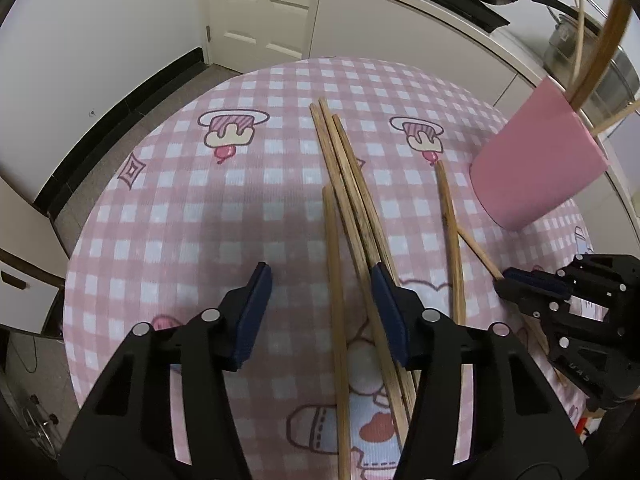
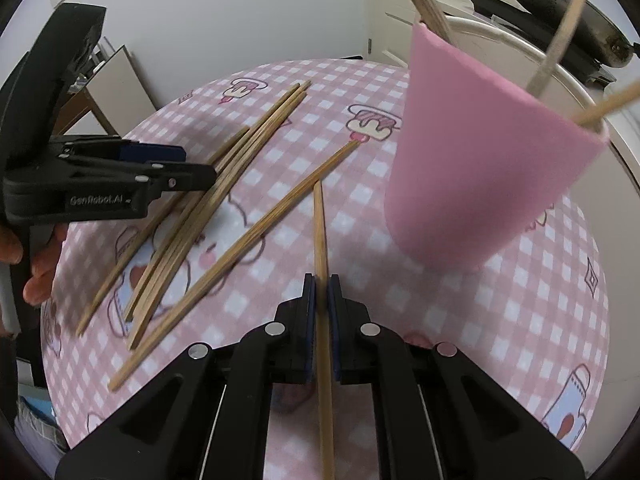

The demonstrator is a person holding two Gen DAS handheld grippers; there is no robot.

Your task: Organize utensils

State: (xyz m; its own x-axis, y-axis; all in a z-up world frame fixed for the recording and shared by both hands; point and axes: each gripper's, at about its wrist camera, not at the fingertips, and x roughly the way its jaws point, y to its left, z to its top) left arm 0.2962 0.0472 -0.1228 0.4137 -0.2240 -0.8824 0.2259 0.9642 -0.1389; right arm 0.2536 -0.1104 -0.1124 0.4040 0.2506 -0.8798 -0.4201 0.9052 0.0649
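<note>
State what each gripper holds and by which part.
Right gripper pinches one chopstick partway along its length. Left gripper is open, holding nothing.

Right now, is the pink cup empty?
No. Chopsticks stand in the pink cup, poking above its rim.

Brand: "GenRobot.AI" in raised letters on the side of the black plastic left gripper (image 2: 184, 166), seen from the right wrist
Partial marking: letters like "DAS" on the black right gripper (image 1: 505, 276) body, too small to confirm
</note>
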